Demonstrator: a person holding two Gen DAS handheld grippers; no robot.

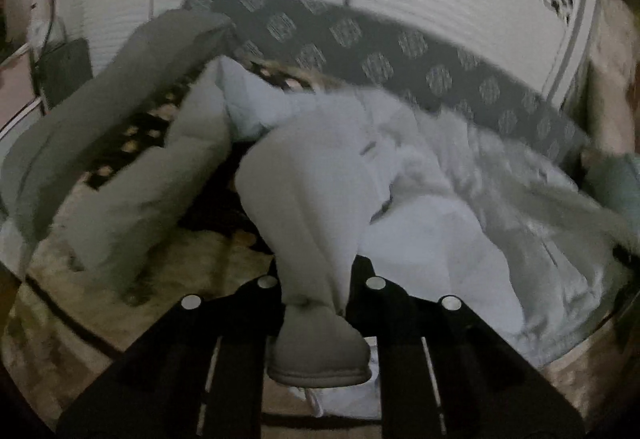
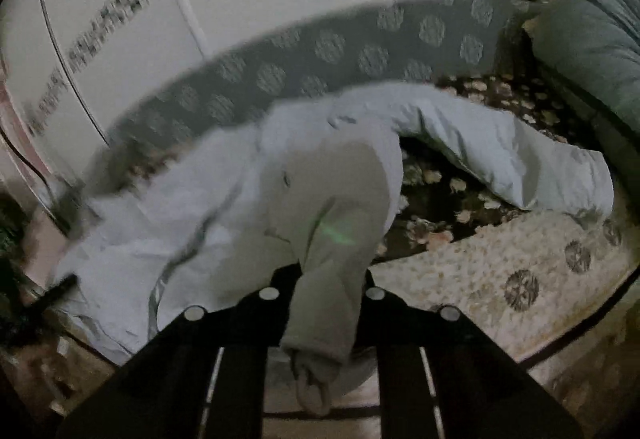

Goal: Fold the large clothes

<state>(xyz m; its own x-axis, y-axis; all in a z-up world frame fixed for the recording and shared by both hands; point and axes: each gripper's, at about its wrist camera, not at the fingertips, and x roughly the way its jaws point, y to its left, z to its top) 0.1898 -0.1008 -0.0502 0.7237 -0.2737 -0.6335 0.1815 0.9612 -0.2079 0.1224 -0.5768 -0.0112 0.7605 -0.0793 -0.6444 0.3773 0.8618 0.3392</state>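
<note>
A large pale grey-blue jacket [image 1: 440,199] lies rumpled on a bed. My left gripper [image 1: 318,279] is shut on a grey ribbed part of the jacket [image 1: 316,351], which bunches between the black fingers and hangs toward the camera. My right gripper [image 2: 320,291] is shut on another grey ribbed part of the same jacket [image 2: 320,339]. In the right wrist view the jacket body [image 2: 180,219] spreads to the left and one sleeve [image 2: 500,155] stretches out to the right. Both views are blurred.
The bed has a beige patterned cover [image 2: 500,267] and a dark floral blanket [image 2: 440,199]. A grey spotted headboard [image 1: 380,51] runs behind, with a white wall above. Grey pillows or folded cloth lie at the left [image 1: 100,143] and at the far right [image 2: 592,51].
</note>
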